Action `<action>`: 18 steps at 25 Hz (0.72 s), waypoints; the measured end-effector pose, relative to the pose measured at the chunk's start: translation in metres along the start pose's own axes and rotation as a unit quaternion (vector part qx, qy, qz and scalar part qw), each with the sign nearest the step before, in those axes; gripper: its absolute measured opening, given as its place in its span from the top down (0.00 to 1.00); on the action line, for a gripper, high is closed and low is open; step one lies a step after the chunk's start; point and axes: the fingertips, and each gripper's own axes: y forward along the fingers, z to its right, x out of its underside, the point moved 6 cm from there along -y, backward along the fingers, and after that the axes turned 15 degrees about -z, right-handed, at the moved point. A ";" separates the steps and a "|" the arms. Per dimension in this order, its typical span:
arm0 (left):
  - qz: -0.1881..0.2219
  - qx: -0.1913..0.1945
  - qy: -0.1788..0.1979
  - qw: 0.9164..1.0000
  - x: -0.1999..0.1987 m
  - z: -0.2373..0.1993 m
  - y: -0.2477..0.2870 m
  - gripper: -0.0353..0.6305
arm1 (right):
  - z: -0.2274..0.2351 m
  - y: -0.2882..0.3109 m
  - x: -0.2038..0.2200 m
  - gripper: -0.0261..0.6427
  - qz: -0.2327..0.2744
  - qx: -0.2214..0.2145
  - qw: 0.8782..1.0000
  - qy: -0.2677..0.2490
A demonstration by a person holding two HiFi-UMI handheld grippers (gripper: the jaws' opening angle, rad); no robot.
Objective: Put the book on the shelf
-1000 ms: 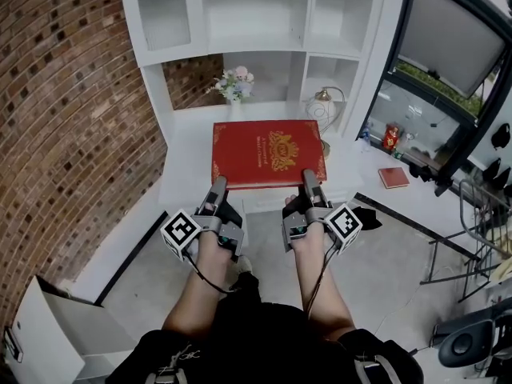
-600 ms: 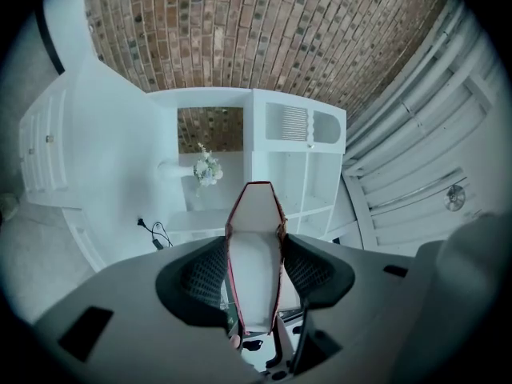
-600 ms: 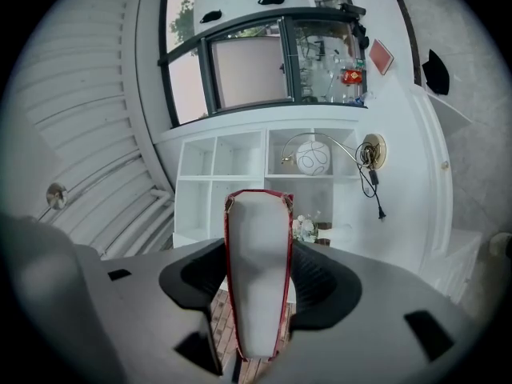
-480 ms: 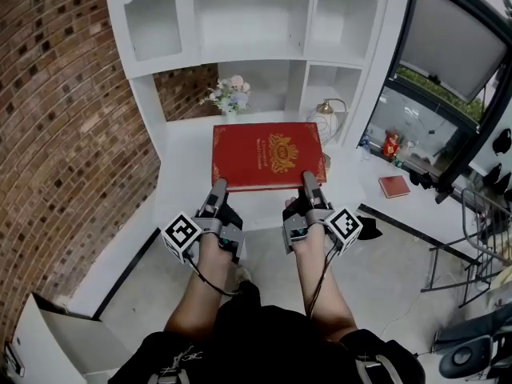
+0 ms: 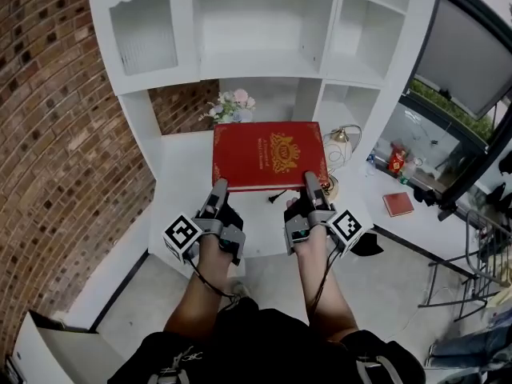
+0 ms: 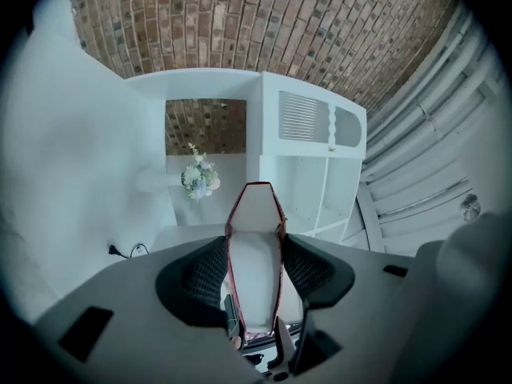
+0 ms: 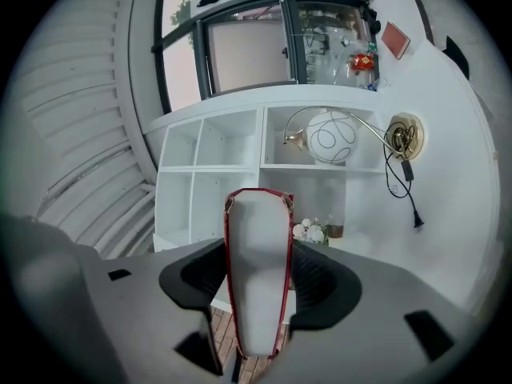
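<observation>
Flowers (image 5: 230,106) and lamp (image 5: 340,144) block the desk (image 5: 188,178) back; upper shelf bay (image 5: 260,22) open

A brick wall (image 5: 56,134) fills the left of the frame, next to a white shelf unit (image 5: 264,22) at top centre that stands over a white desk (image 5: 188,174). Grey floor (image 5: 400,286) spreads across the lower right. A dark-framed window (image 5: 472,46) sits at the upper right.

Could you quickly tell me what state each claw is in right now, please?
Left claw: closed on the red book, at its near edge.
Right claw: closed on the same red book.
</observation>
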 end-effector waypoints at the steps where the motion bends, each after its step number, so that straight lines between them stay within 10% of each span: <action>1: -0.002 0.005 -0.001 1.000 -0.009 -0.001 0.010 0.60 | 0.001 0.011 -0.005 0.58 0.000 -0.001 1.000 0.000; 18: -0.015 0.006 0.006 1.000 -0.108 -0.022 0.124 0.60 | 0.015 0.143 -0.072 0.58 0.004 0.001 1.000 -0.007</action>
